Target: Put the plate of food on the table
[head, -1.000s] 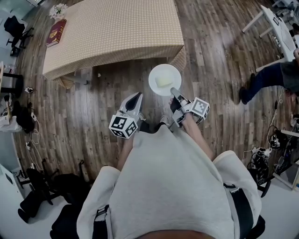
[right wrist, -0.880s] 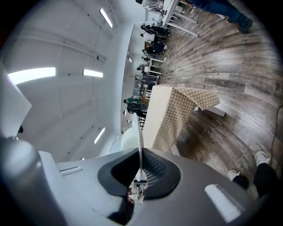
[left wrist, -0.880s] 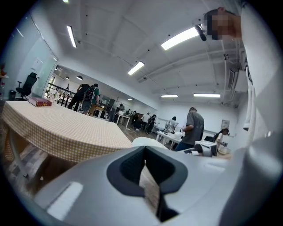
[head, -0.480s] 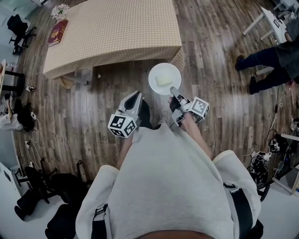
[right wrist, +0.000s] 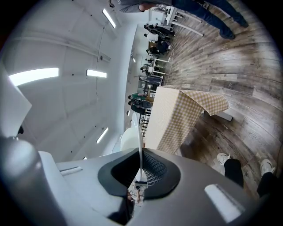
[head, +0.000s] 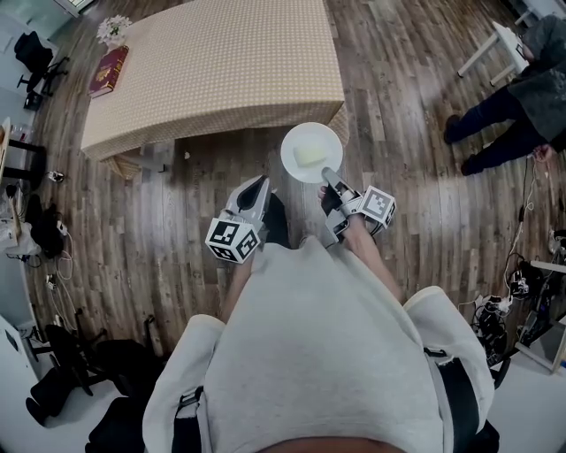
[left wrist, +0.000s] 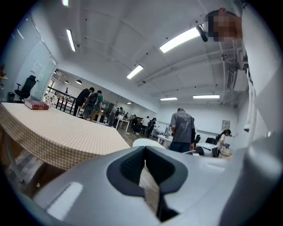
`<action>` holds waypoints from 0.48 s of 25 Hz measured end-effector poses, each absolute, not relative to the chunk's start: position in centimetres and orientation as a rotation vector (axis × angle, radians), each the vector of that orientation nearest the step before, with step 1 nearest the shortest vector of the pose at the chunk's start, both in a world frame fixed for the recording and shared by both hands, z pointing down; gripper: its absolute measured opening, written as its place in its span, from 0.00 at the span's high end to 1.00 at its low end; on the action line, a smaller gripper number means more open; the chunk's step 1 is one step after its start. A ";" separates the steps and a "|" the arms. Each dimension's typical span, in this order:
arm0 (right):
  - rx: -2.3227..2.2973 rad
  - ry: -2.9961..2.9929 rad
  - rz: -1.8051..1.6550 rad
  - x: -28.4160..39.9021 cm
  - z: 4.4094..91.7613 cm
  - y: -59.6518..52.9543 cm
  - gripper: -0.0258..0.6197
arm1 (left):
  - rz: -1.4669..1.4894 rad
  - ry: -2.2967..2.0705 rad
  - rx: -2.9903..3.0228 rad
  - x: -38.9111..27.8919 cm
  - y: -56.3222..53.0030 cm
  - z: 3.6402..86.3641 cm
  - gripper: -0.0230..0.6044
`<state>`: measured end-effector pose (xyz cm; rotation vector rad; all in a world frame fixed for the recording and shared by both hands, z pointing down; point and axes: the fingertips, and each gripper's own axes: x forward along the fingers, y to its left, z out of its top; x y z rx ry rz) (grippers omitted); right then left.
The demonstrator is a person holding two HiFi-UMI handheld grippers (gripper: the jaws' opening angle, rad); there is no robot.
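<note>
1. The wooden floor (head: 159, 230) fills the head view around me.
2. The table (head: 212, 62), under a checked cloth, stands at 11 o'clock from my body.
3. A bystander (head: 517, 97) stands at 2 o'clock, well apart from the table.
4. My right gripper (head: 328, 172) points to 12 o'clock. Its jaws are clamped narrow on the near rim of the plate (head: 292, 140). In the right gripper view that rim runs edge-on between the pads.
5. My left gripper (head: 258, 183) points to 12 o'clock just beside the right one. Its jaws are drawn together with nothing between them.
6. The plate hangs over the floor, near the table's near right corner, not yet on the table.
7. A red book (head: 108, 68) lies at the table's 9 o'clock edge, with flowers (head: 113, 26) just beyond it.
8. The pale food (head: 311, 156) sits at the plate's centre.
</note>
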<state>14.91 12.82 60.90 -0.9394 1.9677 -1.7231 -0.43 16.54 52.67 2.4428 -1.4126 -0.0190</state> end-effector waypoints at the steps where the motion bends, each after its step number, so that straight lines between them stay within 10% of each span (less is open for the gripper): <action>1: -0.941 1.967 -1.724 14.7 61.0 12.3 0.95 | -0.019 -1.410 2.441 -0.6 16.0 52.8 0.95; 12: -0.978 1.934 -1.754 12.8 62.1 5.9 0.95 | -0.020 -1.398 2.414 -3.2 9.2 53.8 0.95</action>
